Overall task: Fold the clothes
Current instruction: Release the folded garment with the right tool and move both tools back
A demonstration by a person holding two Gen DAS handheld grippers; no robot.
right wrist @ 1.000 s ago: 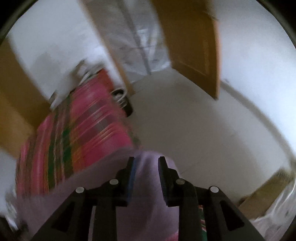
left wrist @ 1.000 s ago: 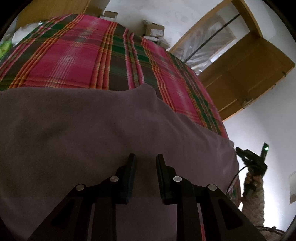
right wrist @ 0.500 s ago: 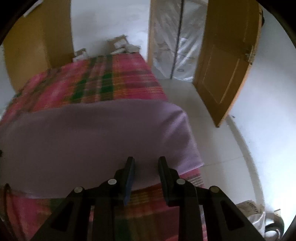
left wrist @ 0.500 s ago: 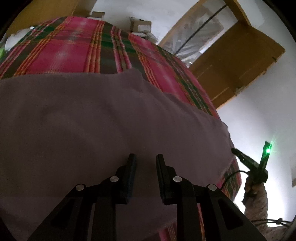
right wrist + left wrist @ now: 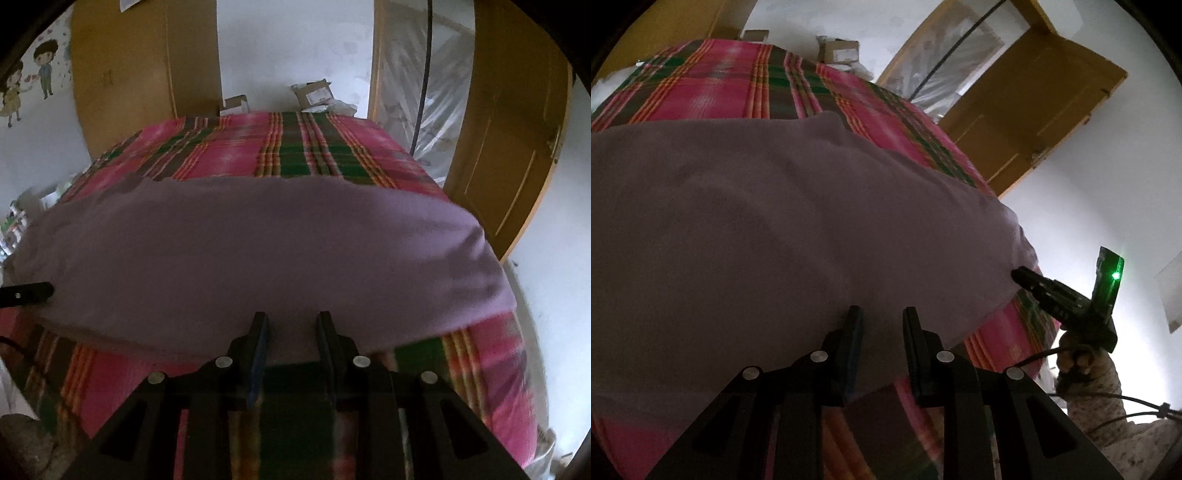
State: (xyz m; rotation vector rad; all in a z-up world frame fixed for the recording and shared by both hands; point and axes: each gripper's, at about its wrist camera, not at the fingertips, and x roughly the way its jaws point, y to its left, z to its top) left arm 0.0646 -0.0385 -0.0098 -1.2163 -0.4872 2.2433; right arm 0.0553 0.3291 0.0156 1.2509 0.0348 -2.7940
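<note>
Tongs [image 5: 881,321] over garment [image 5: 775,229] — plaid bed [image 5: 258,151]

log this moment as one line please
garment: purple, spread on plaid bed | left gripper: open, at near hem | right gripper: open, at near hem

A lilac garment [image 5: 783,229] is spread over a pink plaid bedcover [image 5: 738,85] — its near edge lies between the parted fingers of the left gripper [image 5: 881,325]. The right gripper [image 5: 1052,295] is seen beside the cloth's right corner.
</note>
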